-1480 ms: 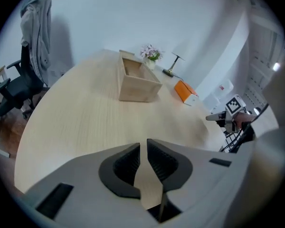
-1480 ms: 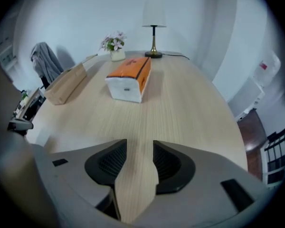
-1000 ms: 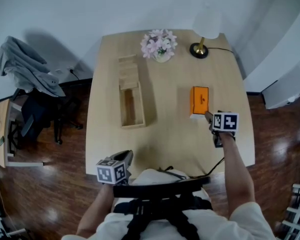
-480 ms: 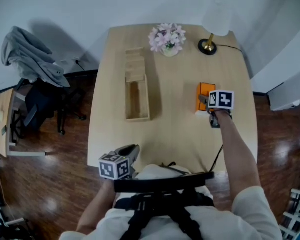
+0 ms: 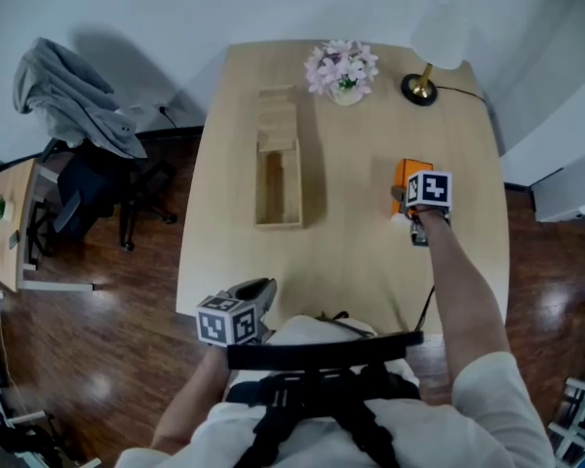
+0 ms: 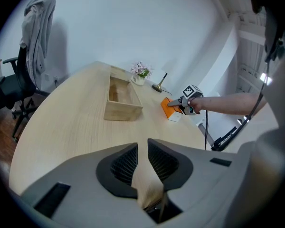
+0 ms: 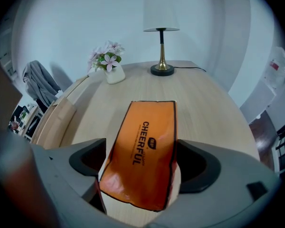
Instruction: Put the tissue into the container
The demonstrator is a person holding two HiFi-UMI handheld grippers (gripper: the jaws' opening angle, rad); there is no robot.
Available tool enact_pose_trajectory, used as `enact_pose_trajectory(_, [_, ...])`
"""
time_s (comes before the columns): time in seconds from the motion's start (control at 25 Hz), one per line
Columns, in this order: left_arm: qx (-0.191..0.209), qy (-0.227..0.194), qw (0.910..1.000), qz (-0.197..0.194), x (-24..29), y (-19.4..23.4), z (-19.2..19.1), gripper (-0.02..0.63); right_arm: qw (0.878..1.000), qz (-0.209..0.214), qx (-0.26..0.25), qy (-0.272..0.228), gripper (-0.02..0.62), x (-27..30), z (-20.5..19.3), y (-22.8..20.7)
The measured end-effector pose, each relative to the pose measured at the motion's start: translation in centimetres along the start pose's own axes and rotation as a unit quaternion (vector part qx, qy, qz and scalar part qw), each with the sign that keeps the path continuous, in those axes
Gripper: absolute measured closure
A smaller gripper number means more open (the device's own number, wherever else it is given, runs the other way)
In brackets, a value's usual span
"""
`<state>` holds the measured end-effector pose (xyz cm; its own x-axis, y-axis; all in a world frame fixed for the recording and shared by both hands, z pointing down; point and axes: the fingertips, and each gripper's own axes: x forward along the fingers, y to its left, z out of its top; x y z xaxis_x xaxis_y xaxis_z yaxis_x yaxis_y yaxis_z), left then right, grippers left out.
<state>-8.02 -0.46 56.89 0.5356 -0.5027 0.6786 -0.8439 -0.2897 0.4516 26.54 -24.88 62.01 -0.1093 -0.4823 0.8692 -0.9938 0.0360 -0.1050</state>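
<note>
We are holding the right gripper [image 7: 141, 152] over the orange tissue pack [image 5: 407, 172], which is lying flat on the table [image 5: 351, 252] at the right of the head view. Its jaws are standing apart with the pack between them, close against both of its long sides. The wooden container [image 5: 279, 220] is sitting left of centre, well apart from the pack. Its near part is showing only its bare floor, while pale wooden pieces are lying across its far end, and we cannot tell whether they are inside or on top. At the bottom of the head view we are keeping the left gripper [image 6: 142, 151] near the table's edge, with its jaws drawn almost together and nothing between them. At the top, a white vase [image 7: 115, 74] is holding pink flowers [image 5: 343, 64] beside a lamp [image 5: 432, 52].
</note>
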Motion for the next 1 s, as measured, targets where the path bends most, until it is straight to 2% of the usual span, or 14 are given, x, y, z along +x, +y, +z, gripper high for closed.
enact_pose_trajectory(0.28, [0.002,0.001,1.0,0.002,-0.1,0.3,-0.2,0.554,1.0,0.004,0.012,0.006,0.138,0.1,-0.6,-0.3])
enact_pose_trajectory(0.4, [0.001,-0.002,1.0,0.0,-0.1,0.1,0.1,0.554,1.0,-0.006,0.024,0.01,0.168,-0.1,-0.8,-1.1])
enact_pose_trajectory(0.6, [0.001,-0.005,1.0,-0.002,0.0,-0.1,0.3,0.554,0.999,0.0,0.05,0.007,0.21,-0.7,-1.1,-1.5])
enact_pose_trajectory(1.0, [0.0,-0.023,0.9997,0.009,-0.2,0.3,1.6,0.554,0.999,-0.004,0.035,-0.008,0.219,-2.5,-1.2,-1.4])
